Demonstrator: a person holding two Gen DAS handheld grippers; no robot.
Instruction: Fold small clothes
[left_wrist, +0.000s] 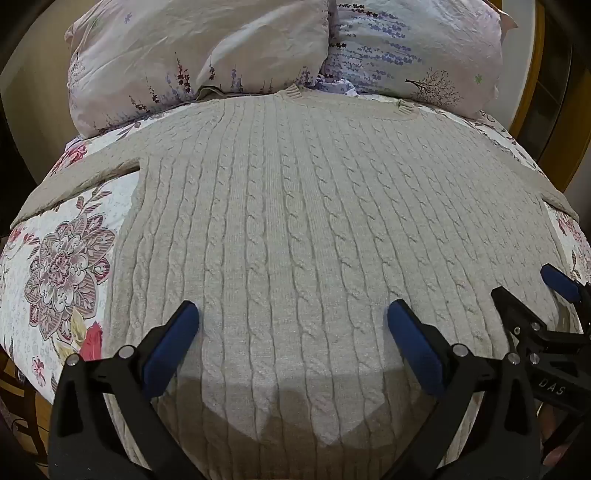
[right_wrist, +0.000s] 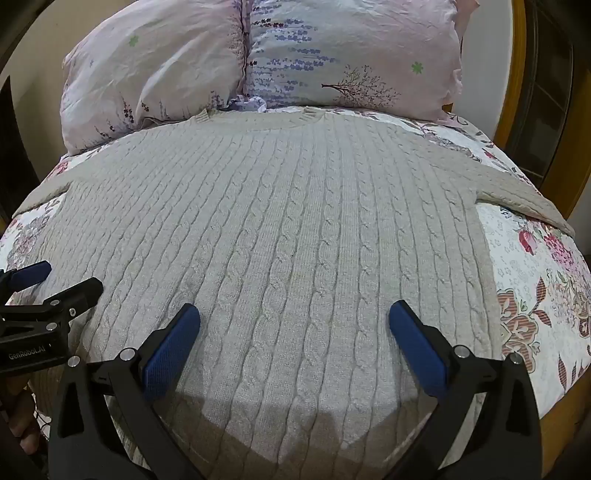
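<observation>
- Along the bed's left edge the floral bedspread shows bare, and my sweater's left sleeve runs out across it toward that edge.
- My left gripper hangs over the near part of the sweater, jaws spread wide, its blue pads clear of the knit and holding nothing.
- The beige cable-knit sweater lies flat and spread out down the middle of the bed, cables running from the near edge to the far one, ribbed collar at the far end touching the pillows.
- Two floral pillows stand side by side at the bed's far edge.
- My right gripper hangs just beside the left one, over the sweater's near right part, jaws likewise wide apart and empty.
- The right sleeve slants off toward the bed's right edge, with bedspread bare below it.
- A wooden bed frame curves past the far right corner.
</observation>
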